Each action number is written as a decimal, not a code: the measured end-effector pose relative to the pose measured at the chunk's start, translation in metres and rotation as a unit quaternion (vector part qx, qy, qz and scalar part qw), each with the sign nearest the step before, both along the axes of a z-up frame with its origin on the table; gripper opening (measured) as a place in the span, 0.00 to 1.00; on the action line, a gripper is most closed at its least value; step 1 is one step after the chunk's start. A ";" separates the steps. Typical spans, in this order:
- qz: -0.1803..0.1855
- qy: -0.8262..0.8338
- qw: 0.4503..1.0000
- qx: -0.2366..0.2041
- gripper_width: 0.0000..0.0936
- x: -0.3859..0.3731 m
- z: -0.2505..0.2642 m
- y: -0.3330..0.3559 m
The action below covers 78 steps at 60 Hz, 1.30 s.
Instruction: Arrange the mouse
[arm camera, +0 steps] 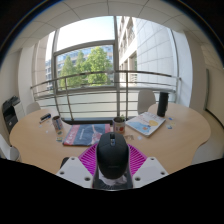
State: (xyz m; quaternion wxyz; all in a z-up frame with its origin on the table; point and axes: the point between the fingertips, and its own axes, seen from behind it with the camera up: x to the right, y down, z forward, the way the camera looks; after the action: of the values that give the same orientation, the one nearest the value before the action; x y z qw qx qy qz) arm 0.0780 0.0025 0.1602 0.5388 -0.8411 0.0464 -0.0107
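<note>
Mouse (112, 156), black, sits between the two fingers of the tool (112, 172), at 6 o'clock in the gripper view. Pink pads (91, 157) flank it left and right and appear to press against its sides; no gap visible either side, though the fit is hard to confirm at this angle. Reading: tool closed on the mouse. Mouse seems raised above the table (40, 145) or just at its near edge; underside hidden, cannot tell which.

Outward from the mouse:
- 12 o'clock, just beyond the fingers: a small dark cup (119, 125) standing upright.
- 10–11 o'clock: a red flat item (85, 134), a book or a mat, lying on the table.
- 10 o'clock, further: a pale upright bottle (57, 124).
- 1–2 o'clock: a stack of papers or magazines (146, 124), blue on top.
- Far side: chairs, then a railing (100, 82) and large windows with trees beyond.

Step in hand, by judgement: carry phase. Mouse is grasped and not yet set at its place.

Next move calls for: picking a bare stretch of table, likely the open wood near the fingers and short of the cup; lowering level until the base rests flat; then spreading the fingers evenly so the mouse does not skid or twist. Keep clear of the cup.
</note>
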 end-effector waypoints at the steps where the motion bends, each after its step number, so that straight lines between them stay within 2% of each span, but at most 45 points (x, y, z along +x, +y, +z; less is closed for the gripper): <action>1: 0.007 0.002 1.000 -0.014 0.40 -0.010 -0.016 0.000; 8: 0.024 0.016 0.995 -0.097 0.41 -0.061 -0.113 -0.011; 11: 0.026 0.014 0.993 -0.117 0.42 -0.066 -0.125 -0.015; 14: 0.028 0.011 0.992 -0.124 0.46 -0.073 -0.151 -0.011; 20: 0.038 0.016 0.988 -0.150 0.54 -0.085 -0.165 -0.023; 24: 0.036 0.020 0.987 -0.155 0.64 -0.087 -0.165 -0.028; 29: 0.035 0.005 0.990 -0.133 0.92 -0.086 -0.133 -0.040; 32: 0.032 -0.008 0.992 -0.121 0.88 -0.085 -0.108 -0.049; 35: 0.031 -0.018 0.994 -0.106 0.91 -0.087 -0.083 -0.061; 39: 0.035 -0.023 0.995 -0.091 0.90 -0.090 -0.042 -0.084; 52: 0.038 -0.029 0.997 -0.066 0.90 -0.107 0.030 -0.166; 64: 0.044 -0.032 0.997 -0.061 0.90 -0.118 0.052 -0.241; 78: 0.043 -0.036 0.995 -0.077 0.90 -0.120 0.038 -0.291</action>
State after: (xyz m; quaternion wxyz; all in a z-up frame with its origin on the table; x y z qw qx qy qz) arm -0.0421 -0.2889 0.1986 0.4740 -0.8802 -0.0101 -0.0211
